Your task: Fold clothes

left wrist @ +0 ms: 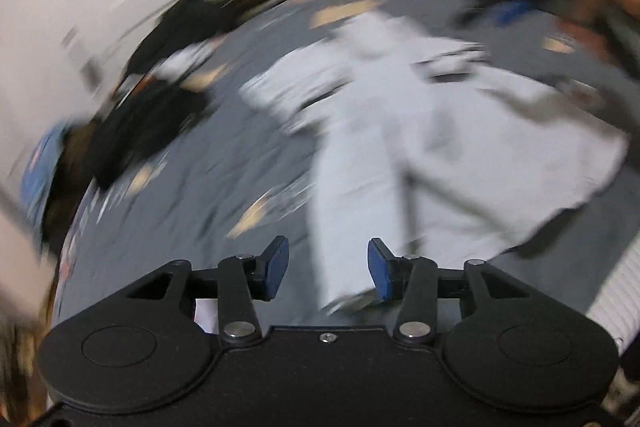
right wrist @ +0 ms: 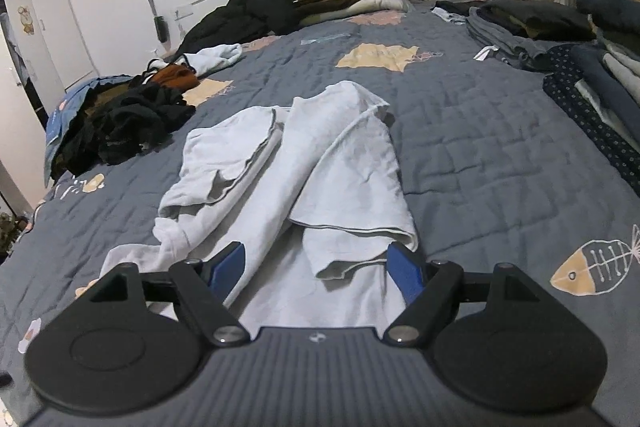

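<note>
White garment [right wrist: 288, 163] lies half-folded mid-bed; a folded stack [right wrist: 600, 67] sits at two o'clock, a dark heap [right wrist: 132, 123] at ten o'clock waits. Left gripper [left wrist: 328, 269] and right gripper [right wrist: 320, 267] gape, empty.

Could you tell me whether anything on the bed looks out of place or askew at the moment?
The white garment lies rumpled mid-bed, its layers folded crookedly across each other. A loose heap of dark clothes sprawls near the quilt's left edge, unlike the neat folded stack on the right.

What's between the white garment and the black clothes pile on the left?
Only bare quilt separates the white garment from the black pile; clear in the right wrist view, blurred in the left.
</note>
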Demonstrator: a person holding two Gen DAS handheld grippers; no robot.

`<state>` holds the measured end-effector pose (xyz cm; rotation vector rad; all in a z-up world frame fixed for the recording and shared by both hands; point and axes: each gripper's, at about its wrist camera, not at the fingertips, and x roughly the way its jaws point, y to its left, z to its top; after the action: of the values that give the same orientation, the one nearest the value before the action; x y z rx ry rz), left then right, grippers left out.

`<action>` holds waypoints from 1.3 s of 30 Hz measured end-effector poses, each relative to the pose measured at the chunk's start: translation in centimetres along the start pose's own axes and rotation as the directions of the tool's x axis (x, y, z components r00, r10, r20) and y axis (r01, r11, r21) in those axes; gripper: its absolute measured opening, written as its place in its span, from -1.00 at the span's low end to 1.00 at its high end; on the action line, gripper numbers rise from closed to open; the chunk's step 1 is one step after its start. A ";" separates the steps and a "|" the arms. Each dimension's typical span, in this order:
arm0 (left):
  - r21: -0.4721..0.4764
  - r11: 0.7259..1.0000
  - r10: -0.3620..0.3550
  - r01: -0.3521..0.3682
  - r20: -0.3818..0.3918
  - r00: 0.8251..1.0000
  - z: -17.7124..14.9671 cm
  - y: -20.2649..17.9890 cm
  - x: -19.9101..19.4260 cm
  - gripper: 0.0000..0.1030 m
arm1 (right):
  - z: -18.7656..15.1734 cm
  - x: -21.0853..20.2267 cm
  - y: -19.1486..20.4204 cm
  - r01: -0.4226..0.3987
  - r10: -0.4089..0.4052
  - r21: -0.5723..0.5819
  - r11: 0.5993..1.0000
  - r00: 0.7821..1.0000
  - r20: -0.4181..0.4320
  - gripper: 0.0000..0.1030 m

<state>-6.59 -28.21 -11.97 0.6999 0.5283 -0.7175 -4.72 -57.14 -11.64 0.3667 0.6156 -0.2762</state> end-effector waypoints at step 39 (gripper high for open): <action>-0.585 0.782 0.255 -0.214 -0.012 0.967 8.6 22.6 21.1 -0.93 | 1.0 3.9 -1.1 0.073 -0.073 0.015 0.997 0.997 0.001 0.50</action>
<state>25.43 -30.70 -11.18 0.1518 0.5499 -0.3061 -1.52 -59.07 -13.54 0.3590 0.6268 -0.3515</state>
